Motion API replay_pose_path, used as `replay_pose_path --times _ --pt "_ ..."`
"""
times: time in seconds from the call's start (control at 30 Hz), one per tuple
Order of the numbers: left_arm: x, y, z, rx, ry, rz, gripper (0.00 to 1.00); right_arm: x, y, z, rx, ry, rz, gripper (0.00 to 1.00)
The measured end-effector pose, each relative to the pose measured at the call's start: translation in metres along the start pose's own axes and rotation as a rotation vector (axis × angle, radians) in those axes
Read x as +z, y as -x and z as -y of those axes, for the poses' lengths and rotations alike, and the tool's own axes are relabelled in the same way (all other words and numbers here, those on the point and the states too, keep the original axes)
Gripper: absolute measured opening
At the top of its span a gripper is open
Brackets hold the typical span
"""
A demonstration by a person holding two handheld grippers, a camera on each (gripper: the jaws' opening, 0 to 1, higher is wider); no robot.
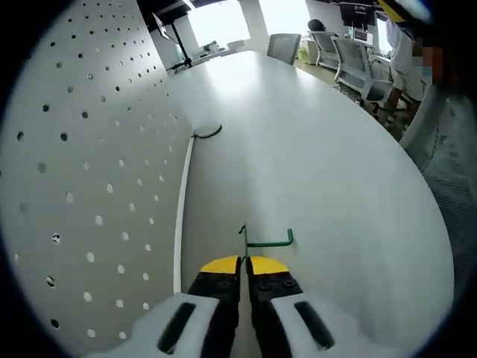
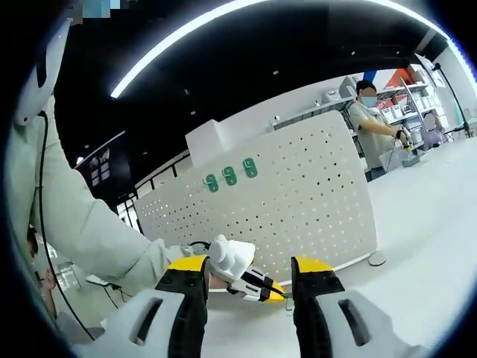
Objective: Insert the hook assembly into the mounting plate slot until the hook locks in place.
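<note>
- My left tool is pinched tight on one green wire hook, held at its bent end just over the white bench.
- The hook looks light, stiff and thin; I judge it could twist, so I grip it near the bend.
- The pegboard stands at nine o'clock.
- My right tool has its jaws spread apart, holding nothing.
- Three green plates sit on the board at twelve o'clock.

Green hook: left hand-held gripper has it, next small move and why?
Probably carry the green hook sideways toward the pegboard. The left hand-held gripper is shut on it above the white table, apart from the board's holes.
</note>
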State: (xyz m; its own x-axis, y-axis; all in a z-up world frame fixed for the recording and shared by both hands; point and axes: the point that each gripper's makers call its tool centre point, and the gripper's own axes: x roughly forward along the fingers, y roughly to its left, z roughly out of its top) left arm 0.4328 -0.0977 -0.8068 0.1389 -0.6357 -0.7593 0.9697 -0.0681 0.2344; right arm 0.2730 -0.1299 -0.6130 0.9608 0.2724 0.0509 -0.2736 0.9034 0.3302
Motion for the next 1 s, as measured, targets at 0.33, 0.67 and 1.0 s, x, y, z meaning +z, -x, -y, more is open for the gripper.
replay_pose_path --times 0.33,0.67,1.0 --pt "0.005 0.038 -0.010 0.073 -0.007 0.002 0.04 -0.001 -0.001 -0.009 0.023 0.054 -0.013 0.42" --pt "0.019 0.079 -0.010 0.143 -0.037 0.023 0.04 -0.003 -0.002 -0.018 0.058 0.106 -0.026 0.41" --pt "0.027 0.119 0.001 0.200 -0.057 0.038 0.04 -0.007 -0.002 -0.029 0.093 0.166 -0.046 0.41"
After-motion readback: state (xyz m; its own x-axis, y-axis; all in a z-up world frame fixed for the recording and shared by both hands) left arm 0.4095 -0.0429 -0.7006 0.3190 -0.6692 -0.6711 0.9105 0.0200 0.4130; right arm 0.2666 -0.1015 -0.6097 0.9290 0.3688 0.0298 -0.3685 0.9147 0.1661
